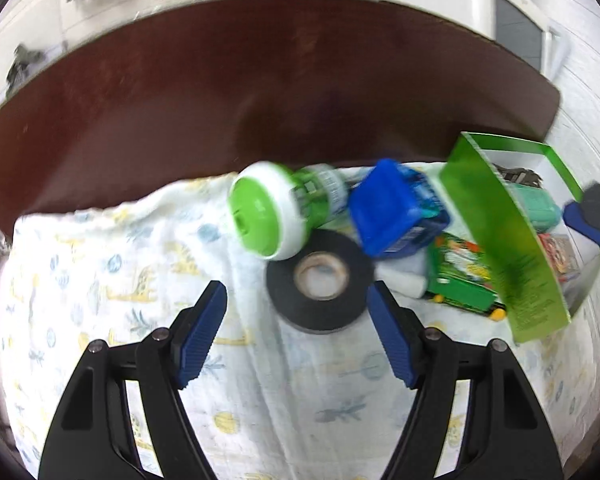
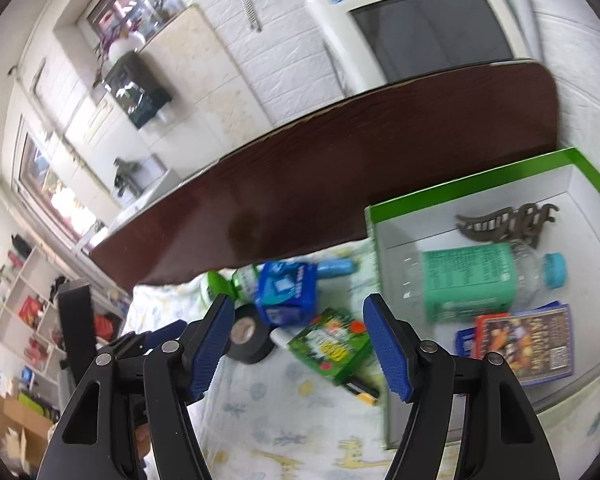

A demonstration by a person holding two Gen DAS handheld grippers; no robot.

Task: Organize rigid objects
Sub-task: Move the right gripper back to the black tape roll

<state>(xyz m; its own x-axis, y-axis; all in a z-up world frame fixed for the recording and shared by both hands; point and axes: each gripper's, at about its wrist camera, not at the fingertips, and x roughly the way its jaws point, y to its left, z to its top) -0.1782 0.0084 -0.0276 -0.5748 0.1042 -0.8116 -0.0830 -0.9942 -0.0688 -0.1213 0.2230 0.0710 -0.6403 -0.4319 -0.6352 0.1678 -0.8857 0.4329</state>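
Left gripper (image 1: 296, 308) released, jaws spread, hovering low over the patterned cloth (image 1: 100, 280) just short of the black tape roll (image 1: 320, 280); nothing held. Likely step: picking the tape roll for the green-rimmed box (image 1: 500, 240). To do well: lower until one finger drops inside the roll's hole and the other outside the wall, or span the whole roll flat; closing too early risks bunching cloth. Green-and-white bottle (image 1: 276, 212) overlaps the roll's far edge, so a straight lift could tip it; better to slide the roll back first.

Further right, loose and still outside the box: blue box (image 1: 396, 208) touching the bottle, then the green pack (image 1: 460, 276) against the box wall. Right gripper (image 2: 296, 344) also released and empty, hanging over the green pack (image 2: 332, 344) beside the box (image 2: 480, 184). Already inside the box: clear bottle with teal label (image 2: 480, 280), dark carved piece (image 2: 508, 220), card packs (image 2: 528, 336).

Hard to make out: both views motion-blurred, labels unreadable. White tube-like item (image 1: 404, 280) between roll and green pack mostly hidden, identity unclear. Blue cylinder (image 2: 336, 268) behind the blue box partly covered. Box near wall blocks its floor in the left view. Dark bench (image 1: 260, 80) edge cut by fisheye rim. Whether the bottle rests on the roll or merely beside it cannot be told.
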